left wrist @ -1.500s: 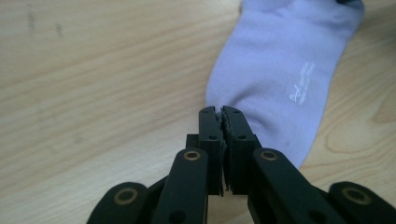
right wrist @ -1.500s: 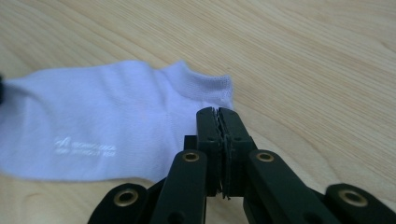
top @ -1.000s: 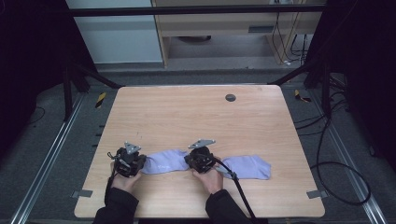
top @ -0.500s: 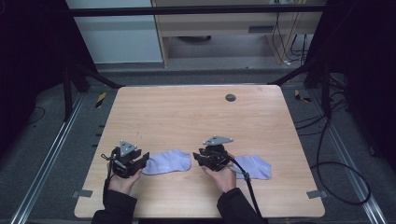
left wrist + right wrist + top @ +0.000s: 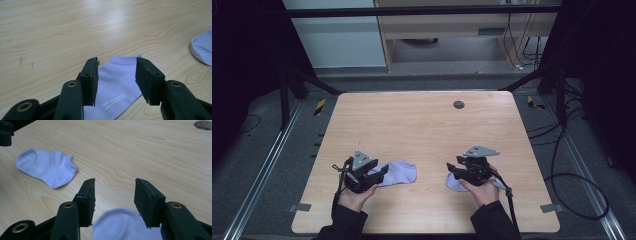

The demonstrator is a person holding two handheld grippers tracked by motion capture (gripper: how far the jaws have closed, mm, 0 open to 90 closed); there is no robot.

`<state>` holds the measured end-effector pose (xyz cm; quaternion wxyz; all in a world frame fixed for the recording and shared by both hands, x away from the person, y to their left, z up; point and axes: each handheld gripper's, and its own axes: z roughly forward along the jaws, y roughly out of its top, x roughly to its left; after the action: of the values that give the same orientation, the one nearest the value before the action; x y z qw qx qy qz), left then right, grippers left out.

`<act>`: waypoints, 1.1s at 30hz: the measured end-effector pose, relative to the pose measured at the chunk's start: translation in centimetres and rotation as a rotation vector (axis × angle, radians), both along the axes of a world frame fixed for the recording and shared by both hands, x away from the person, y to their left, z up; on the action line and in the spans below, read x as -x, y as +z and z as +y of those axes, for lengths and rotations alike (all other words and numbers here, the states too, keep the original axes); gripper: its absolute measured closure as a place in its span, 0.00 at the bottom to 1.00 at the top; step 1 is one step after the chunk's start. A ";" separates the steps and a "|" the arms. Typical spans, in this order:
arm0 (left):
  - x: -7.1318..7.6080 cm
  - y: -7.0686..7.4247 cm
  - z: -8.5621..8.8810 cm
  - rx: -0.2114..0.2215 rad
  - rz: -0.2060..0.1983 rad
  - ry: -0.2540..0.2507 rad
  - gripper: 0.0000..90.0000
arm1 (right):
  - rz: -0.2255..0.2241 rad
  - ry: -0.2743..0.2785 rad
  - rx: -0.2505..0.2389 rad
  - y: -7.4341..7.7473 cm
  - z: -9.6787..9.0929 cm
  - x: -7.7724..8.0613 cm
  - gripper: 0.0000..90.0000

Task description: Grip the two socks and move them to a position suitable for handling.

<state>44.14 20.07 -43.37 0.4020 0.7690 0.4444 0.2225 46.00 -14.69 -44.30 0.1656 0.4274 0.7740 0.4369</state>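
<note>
Both grippers are drawn apart since the earlier frame, jaws just opened. Left gripper [image 5: 384, 172] is held open over left sock [image 5: 399, 172]; right gripper [image 5: 452, 171] open over right sock [image 5: 455, 184], nothing gripped.

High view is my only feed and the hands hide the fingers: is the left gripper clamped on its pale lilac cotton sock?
Observer: No. The left gripper has just been opening; its fingers stand apart over the pale lilac ankle sock, not pressing it.
Operator: And the right gripper?
Observer: Also just been opening; the second lilac sock lies under its gap, unpinched.
Operator: Any markings?
Observer: Small white lettering on the left sock.
</note>
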 end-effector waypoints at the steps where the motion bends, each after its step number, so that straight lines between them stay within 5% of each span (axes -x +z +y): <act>1: 0.0 0.0 -0.3 -0.001 -0.001 -0.008 0.59 | -0.004 -0.006 0.003 0.1 -0.6 0.2 0.56; 8: -0.5 -0.3 -3.4 -0.016 -0.005 -0.049 0.57 | -0.030 -0.071 0.017 -0.1 -5.8 2.2 0.53; 17: -0.9 -0.6 -6.9 -0.028 -0.008 -0.115 0.56 | -0.037 -0.140 0.023 -0.6 -9.7 3.0 0.52; 33: -1.9 -2.1 -14.0 -0.059 0.002 -0.205 0.57 | 0.022 -0.168 0.092 -2.7 -11.5 2.0 0.62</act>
<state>46.04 6.10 -45.48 0.3995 0.8221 0.3571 0.1923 44.04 -26.24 -46.99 0.2126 0.4875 0.7564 0.3809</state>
